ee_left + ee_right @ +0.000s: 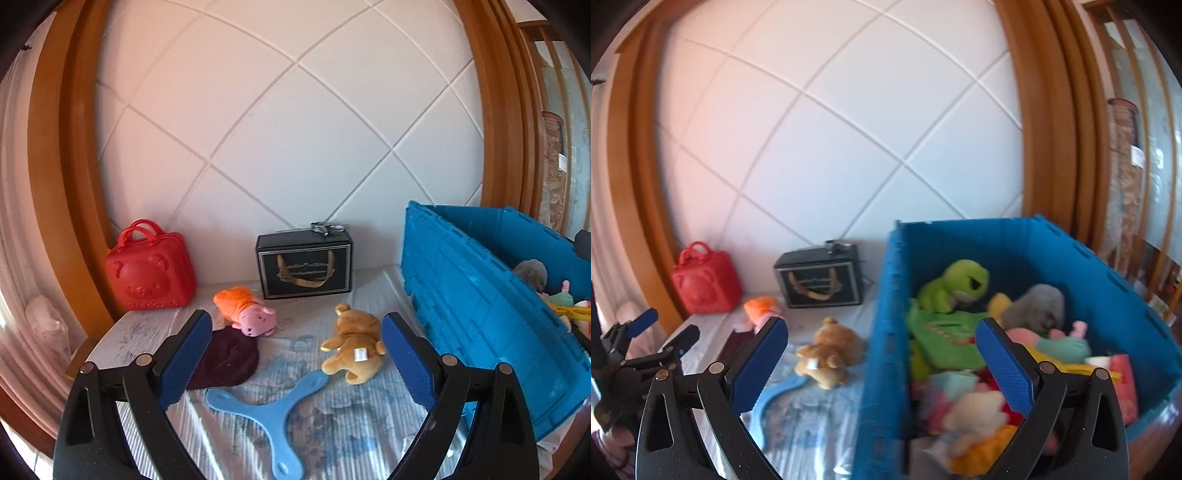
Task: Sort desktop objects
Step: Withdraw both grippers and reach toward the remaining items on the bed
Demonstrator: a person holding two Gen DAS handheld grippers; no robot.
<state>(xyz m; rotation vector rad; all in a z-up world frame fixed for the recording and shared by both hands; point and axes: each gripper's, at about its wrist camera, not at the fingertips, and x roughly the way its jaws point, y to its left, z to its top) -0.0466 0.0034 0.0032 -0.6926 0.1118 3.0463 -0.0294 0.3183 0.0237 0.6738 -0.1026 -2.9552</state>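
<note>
On the blue patterned cloth lie a brown bear plush (pixel 354 343) (pixel 831 350), a pink pig plush in orange (pixel 245 310) (pixel 761 308), a dark maroon cloth (pixel 225 358) and a blue three-armed boomerang (pixel 269 410). My left gripper (pixel 297 319) (pixel 666 328) hangs open above them, nothing between its pads. To the right stands a blue crate (pixel 480 280) (pixel 1071 258) full of soft toys, among them a green frog (pixel 955 282) and a grey plush (pixel 1034 302). My right gripper (pixel 882 325) is open and empty over the crate's left wall.
A red bear-faced case (pixel 149 267) (pixel 705 278) and a black box (pixel 304 266) (pixel 822 278) with scissors (pixel 327 227) on top stand against the white quilted back panel. Wooden frames rise on both sides. The table's left edge drops off near the red case.
</note>
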